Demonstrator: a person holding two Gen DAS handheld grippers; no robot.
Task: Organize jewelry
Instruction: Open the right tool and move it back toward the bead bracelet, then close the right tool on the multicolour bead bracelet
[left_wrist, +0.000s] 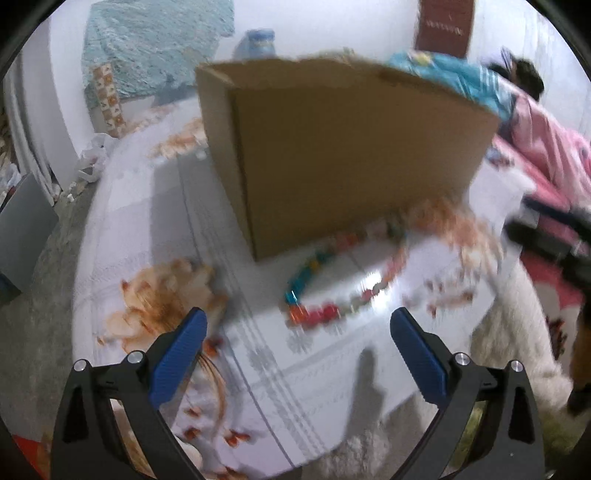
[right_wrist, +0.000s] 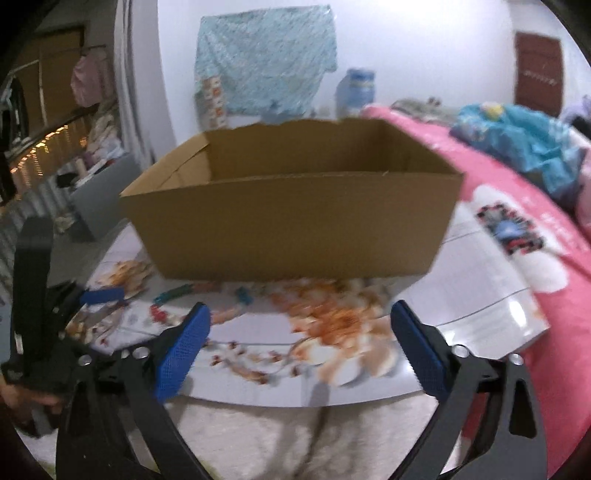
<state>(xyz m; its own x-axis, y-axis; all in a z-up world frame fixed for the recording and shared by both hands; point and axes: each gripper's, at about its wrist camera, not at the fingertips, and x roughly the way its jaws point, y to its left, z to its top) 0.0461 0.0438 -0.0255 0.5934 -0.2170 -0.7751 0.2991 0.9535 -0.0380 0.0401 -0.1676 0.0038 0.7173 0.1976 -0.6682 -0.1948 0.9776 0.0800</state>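
Lying ahead of the left gripper (left_wrist: 298, 328), just beyond and between its two blue pads: one beaded necklace (left_wrist: 343, 280), multicoloured, spread in an open loop on the white floral tablecloth (left_wrist: 258, 369); the near arc of the loop sits close to the tips, nothing touches it

Left gripper: jaws spread wide, nothing between them

Cardboard box (left_wrist: 343, 155): brown, open-topped, standing past the necklace, its near wall just behind the loop's far arc; rim torn along the back edge

Right gripper (right_wrist: 301, 319): jaws wide apart, empty, pointed at the same box (right_wrist: 291, 225), which stands straight ahead beyond the tips; an orange flower print lies between the pads

Necklace in the right wrist view (right_wrist: 207, 293): only a blurred run of beads, ahead of the left pad at the foot of the box

Left gripper as seen from the right wrist (right_wrist: 101, 296): off to the left of the jaws, low over the cloth

Pink bedding (right_wrist: 561, 295): to the right of the right pad
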